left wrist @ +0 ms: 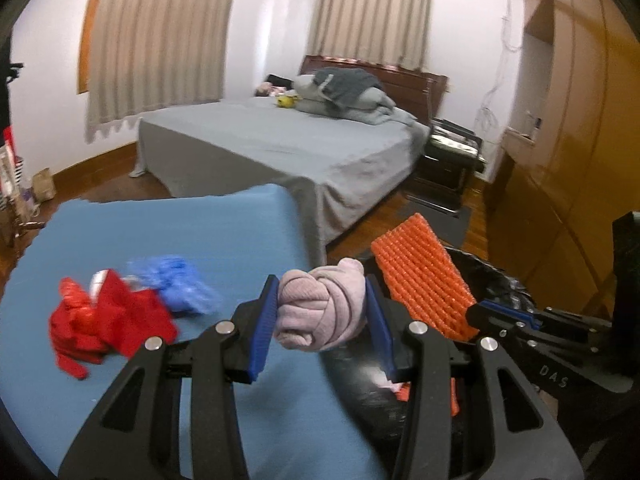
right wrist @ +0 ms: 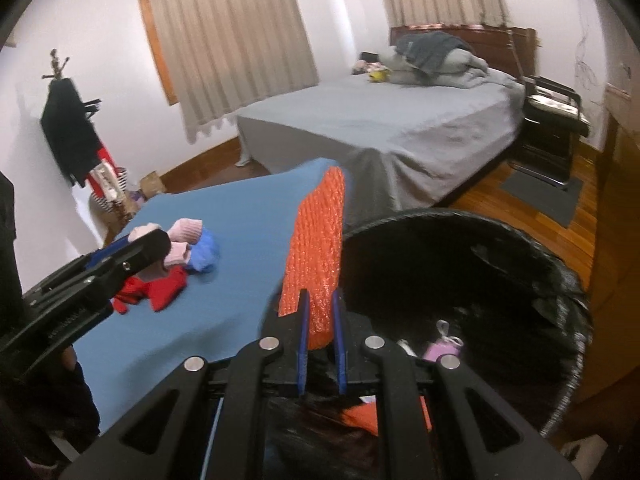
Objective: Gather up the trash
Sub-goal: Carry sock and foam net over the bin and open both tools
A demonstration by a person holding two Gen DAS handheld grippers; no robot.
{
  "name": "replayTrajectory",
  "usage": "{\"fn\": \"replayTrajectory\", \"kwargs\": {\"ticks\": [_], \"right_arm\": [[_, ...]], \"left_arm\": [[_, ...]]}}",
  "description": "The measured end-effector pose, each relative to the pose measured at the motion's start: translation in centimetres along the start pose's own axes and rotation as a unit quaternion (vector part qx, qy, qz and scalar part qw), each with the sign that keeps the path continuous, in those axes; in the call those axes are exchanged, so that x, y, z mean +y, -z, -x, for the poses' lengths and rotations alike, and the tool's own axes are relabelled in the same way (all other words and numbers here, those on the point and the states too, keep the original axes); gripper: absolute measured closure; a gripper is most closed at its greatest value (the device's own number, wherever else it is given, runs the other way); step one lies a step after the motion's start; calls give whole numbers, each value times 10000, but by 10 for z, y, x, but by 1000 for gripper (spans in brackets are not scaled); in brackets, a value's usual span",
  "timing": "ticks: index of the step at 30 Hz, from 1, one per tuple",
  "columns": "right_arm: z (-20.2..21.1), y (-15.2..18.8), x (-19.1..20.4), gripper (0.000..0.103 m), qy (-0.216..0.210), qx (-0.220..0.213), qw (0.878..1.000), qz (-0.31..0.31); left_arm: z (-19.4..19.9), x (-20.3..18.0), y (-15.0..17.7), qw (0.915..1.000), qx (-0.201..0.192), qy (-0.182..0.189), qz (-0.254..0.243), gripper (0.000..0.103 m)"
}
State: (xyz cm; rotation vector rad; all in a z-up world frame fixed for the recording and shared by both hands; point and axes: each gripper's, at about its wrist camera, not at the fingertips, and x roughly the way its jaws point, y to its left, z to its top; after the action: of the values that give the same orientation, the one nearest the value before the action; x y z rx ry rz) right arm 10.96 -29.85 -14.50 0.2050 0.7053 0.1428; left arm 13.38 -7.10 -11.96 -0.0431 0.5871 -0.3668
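Now the left gripper (left wrist: 321, 312) clamps a pink cloth bundle (left wrist: 322, 308), and the right gripper (right wrist: 320, 336) pinches an orange mesh sheet (right wrist: 318, 248). If either lets go early (the black bin (right wrist: 576, 320) is just beside), the trash could fall on the blue table (right wrist: 240, 220).

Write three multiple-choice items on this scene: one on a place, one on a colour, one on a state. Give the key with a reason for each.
1. Where do the red and blue items lie?
A. on the blue table cover
B. in the bin
C. on the bed

2. What colour is the mesh sheet in the right gripper?
A. green
B. orange
C. white

3. How is the left gripper?
A. open and bare
B. shut on a pink cloth roll
C. shut on a bottle

Key:
1 A: the red item and the blue item sit on the table cover, beside the black-lined bin.
2 B: the mesh sheet in the right gripper is orange.
3 B: the left gripper has its pads pressed on both sides of the cloth roll.
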Motion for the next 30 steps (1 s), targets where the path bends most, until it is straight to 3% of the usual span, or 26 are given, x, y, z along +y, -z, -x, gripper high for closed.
{"fn": "replayTrajectory", "kwargs": {"ticks": [16,22,27,30], "right_arm": [[16,16,-63,92,611,2,9972,-428],[17,22,-82,86,811,57,9948,-616],[20,27,-91,80,898,63,9934,-708],[22,27,-92,70,930,31,9930,-721]], "left_arm": [[-50,-65,8,9973,269,603,-312,61],[-67,-76,11,9952,454,793,-361,47],[-69,-73,12,9958,465,725,-315,41],[-64,-64,12,9970,424,592,-243,35]]}}
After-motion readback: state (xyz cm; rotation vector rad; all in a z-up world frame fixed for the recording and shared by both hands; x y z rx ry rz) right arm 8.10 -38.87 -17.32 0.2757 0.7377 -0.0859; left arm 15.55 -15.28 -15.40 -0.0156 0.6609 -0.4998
